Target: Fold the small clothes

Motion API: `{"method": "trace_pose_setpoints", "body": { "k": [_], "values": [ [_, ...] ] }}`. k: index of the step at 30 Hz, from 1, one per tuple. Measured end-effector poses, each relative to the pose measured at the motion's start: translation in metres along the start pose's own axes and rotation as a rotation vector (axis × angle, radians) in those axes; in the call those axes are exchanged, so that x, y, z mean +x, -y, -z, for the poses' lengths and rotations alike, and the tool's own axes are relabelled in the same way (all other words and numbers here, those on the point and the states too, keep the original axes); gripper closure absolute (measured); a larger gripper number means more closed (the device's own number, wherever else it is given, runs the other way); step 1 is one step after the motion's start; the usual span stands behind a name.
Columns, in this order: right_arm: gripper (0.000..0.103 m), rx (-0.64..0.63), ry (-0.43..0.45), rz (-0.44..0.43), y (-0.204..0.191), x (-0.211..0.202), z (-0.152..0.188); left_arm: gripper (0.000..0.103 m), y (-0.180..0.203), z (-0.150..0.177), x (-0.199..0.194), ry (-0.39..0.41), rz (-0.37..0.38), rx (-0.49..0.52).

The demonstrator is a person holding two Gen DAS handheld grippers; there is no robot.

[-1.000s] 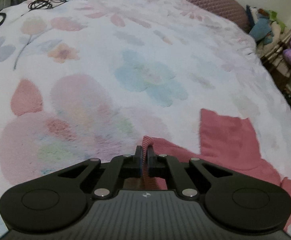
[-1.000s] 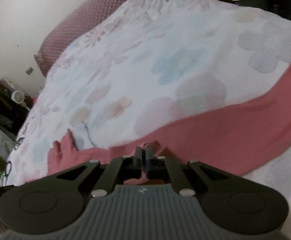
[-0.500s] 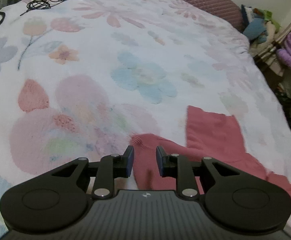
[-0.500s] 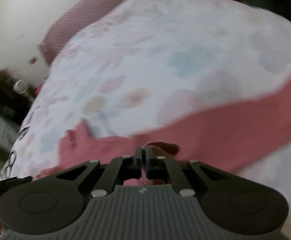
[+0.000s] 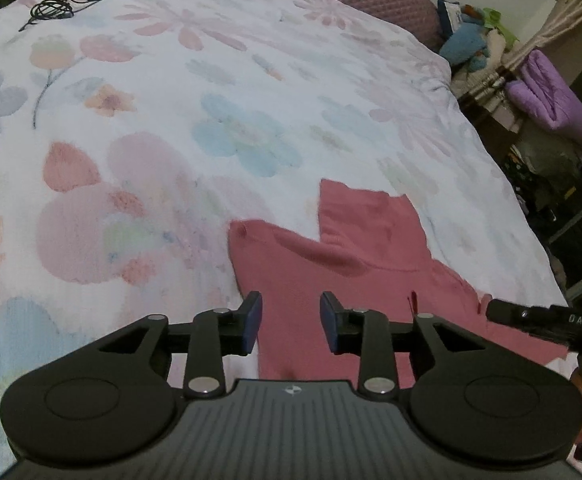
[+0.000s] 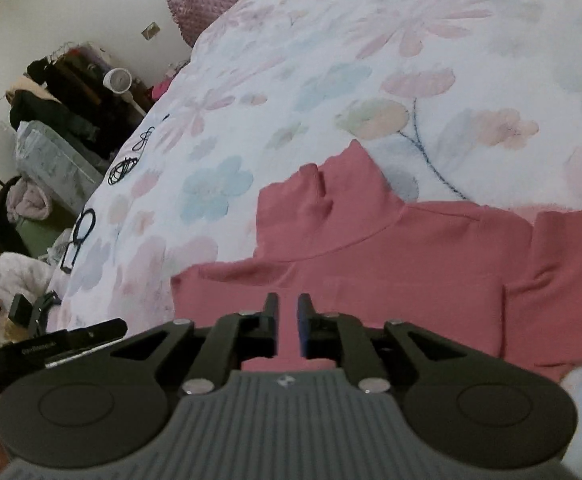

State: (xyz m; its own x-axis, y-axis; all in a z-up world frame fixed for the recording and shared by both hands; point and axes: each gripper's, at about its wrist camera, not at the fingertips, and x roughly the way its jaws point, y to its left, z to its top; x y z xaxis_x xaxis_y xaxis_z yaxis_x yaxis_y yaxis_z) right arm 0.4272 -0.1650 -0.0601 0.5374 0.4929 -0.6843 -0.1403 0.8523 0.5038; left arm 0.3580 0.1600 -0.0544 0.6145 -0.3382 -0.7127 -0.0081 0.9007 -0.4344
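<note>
- The pink garment (image 5: 355, 264) lies flat on the flowered bed cover (image 5: 211, 128), directly ahead of and under both claws.
- The left claw (image 5: 291, 322) is spread wide and holds nothing.
- The right claw (image 6: 289, 324) has a narrow gap; I cannot tell if it pinches cloth.
- The cloth looks soft, light and limp; I would take it at a hem or corner.
- The letters "DAS" show on the other device, right of the left claw; other print is unreadable.
</note>
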Motion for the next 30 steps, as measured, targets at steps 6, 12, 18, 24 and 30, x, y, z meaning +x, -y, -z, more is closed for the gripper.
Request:
{"method": "trace_pose_setpoints", "body": {
  "k": [6,12,18,24,30],
  "values": [
    [0.083,-0.051,-0.004,0.134,0.039,-0.025,0.006,0.065,0.008,0.008,0.018,-0.036,-0.005,0.012],
    [0.079,-0.247,-0.056,0.257,0.055,-0.033,0.037,0.065,0.02,0.022,0.03,-0.084,-0.052,0.097],
    [0.103,-0.319,-0.023,0.29,0.06,-0.025,0.055,0.065,0.014,0.034,0.036,-0.136,-0.097,0.102],
    [0.103,-0.331,-0.016,0.234,0.057,-0.048,0.059,0.068,0.005,0.039,0.039,-0.17,-0.12,0.088],
    [0.103,-0.358,-0.143,0.273,0.081,-0.029,0.09,0.068,0.005,0.038,0.038,-0.179,-0.13,0.093]
  ]
}}
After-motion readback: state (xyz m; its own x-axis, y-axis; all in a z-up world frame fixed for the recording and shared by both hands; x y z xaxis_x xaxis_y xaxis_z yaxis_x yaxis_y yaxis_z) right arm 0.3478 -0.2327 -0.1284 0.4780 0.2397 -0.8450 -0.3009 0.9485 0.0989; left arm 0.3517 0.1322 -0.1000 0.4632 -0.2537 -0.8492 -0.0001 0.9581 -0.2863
